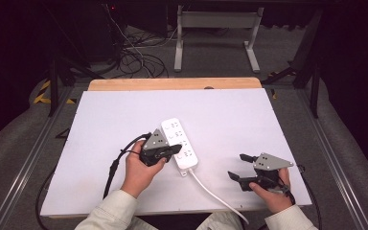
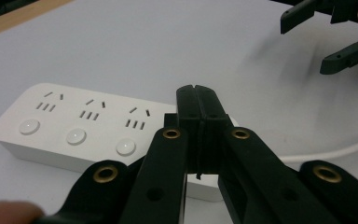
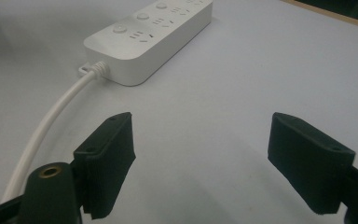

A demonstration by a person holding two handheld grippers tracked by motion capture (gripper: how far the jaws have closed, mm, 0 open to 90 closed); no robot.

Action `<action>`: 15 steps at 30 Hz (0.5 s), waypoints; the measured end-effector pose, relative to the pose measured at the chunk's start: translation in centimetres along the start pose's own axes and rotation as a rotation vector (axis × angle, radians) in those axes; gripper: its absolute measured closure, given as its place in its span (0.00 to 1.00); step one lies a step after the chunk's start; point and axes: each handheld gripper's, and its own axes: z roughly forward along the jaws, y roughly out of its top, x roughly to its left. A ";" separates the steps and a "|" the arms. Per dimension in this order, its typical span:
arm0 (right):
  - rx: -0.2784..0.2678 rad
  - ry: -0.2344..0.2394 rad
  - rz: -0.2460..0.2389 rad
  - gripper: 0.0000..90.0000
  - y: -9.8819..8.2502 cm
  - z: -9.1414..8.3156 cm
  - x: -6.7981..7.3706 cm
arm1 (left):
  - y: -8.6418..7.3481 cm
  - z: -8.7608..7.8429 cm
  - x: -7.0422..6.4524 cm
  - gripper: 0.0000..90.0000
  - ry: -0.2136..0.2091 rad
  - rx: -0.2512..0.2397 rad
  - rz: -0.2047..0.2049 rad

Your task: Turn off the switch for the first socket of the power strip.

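1. Your left gripper [image 1: 171, 150] hangs over the near end of the white power strip [image 1: 179, 143], jaws pressed together with nothing between them; in the left gripper view the closed tips [image 2: 198, 100] sit just above the strip's [image 2: 74, 126] top face, beside the third round button [image 2: 125, 147].

2. Your right gripper [image 1: 239, 166] waits well to the right of the strip, jaws spread wide and empty; the right gripper view has the strip [image 3: 149, 30] ahead and to the left of the open pads [image 3: 107, 161], with bare surface between them.

3. The step in hand looks like pressing a switch button with the closed left tips. Keep them shut so they act as one blunt point, centre them on the button before lowering, and push straight down rather than at a slant, or the strip may skate across the smooth white surface [image 1: 230, 120].

4. The strip lies flat and slanted, its cable [image 1: 215, 194] running from the near end, between your two grippers, toward the surface's near edge. If the strip slides, your right gripper could steady that near end; avoid snagging the cable [image 3: 51, 121].

5. Containers: none on the surface. The sockets, three visible in the left gripper view [image 2: 91, 109], are all empty, no plug seated, and whether any switch is on cannot be told.
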 end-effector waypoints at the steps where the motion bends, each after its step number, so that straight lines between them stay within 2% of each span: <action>1: 0.000 0.001 0.000 0.25 0.0 0.0 0.0 | 0.1 0.2 -0.1 1.00 -0.005 0.024 0.010; 5: 0.004 0.003 -0.001 0.25 0.0 0.0 0.0 | 0.1 0.3 -0.2 1.00 -0.007 0.042 0.025; 8: 0.002 0.001 0.000 0.25 0.0 0.0 0.0 | 0.1 0.6 -0.2 1.00 -0.013 0.063 0.010; 10: 0.005 0.001 0.000 0.25 0.0 0.0 0.1 | -0.1 1.0 0.0 1.00 -0.012 0.111 -0.006; 11: 0.007 0.002 0.000 0.25 0.0 0.1 0.1 | -0.1 1.0 0.0 1.00 -0.012 0.111 -0.006; 13: 0.010 0.005 0.001 0.25 0.0 0.1 0.1 | -0.3 1.4 0.3 1.00 -0.036 0.159 -0.034; 15: 0.012 0.007 -0.003 0.25 0.0 0.1 0.1 | -0.5 1.8 0.5 1.00 -0.032 0.174 -0.038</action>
